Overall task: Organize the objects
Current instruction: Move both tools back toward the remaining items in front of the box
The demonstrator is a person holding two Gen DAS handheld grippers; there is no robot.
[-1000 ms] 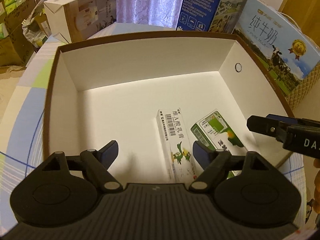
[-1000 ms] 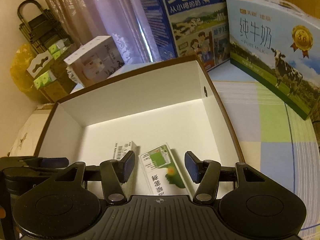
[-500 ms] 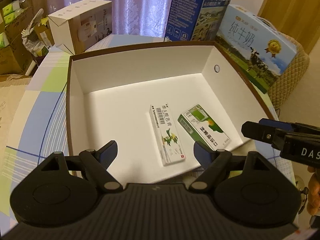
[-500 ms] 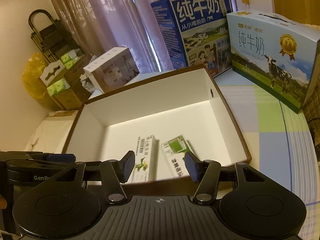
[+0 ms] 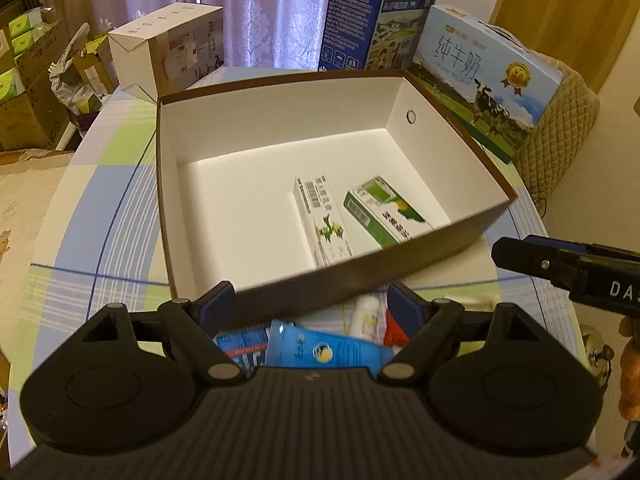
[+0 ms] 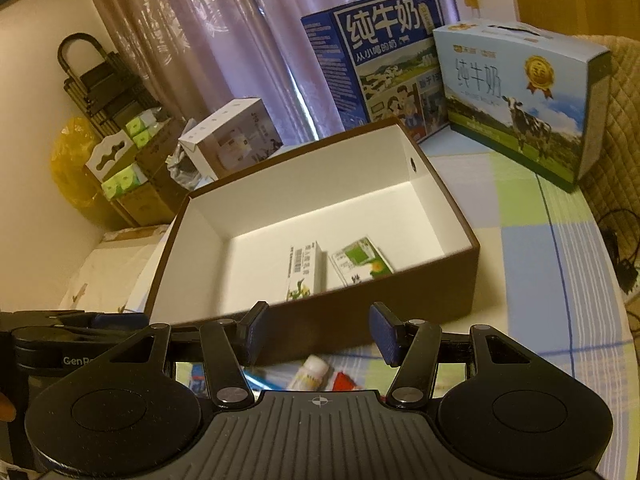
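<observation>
A brown box with a white inside (image 5: pixel 280 120) (image 6: pixel 460 208) stands on the checked tablecloth. Inside lie a white medicine carton (image 5: pixel 324 224) (image 6: pixel 304 272) and a green-and-white carton (image 5: pixel 384 212) (image 6: pixel 360 260), side by side. In front of the box lie a blue packet (image 5: pixel 320 348), a small white bottle (image 5: pixel 366 316) (image 6: pixel 314 370) and a red item (image 5: pixel 396 332). My left gripper (image 5: pixel 310 304) is open and empty above these, back from the box's near wall. My right gripper (image 6: pixel 318 330) is open and empty too, also in front of the box.
Two milk cartons, a dark blue one (image 6: pixel 380 52) and a light blue one (image 6: pixel 520 96), stand behind the box. A white carton (image 5: pixel 172 48) sits at the far left of the table. Cardboard boxes (image 5: pixel 24 80) are stacked on the floor at the left. A padded chair (image 5: pixel 560 128) is at the right.
Both grippers have drawn back and up out of the box, so its near wall and the loose items in front of it have come into view. Both cartons stay inside.
</observation>
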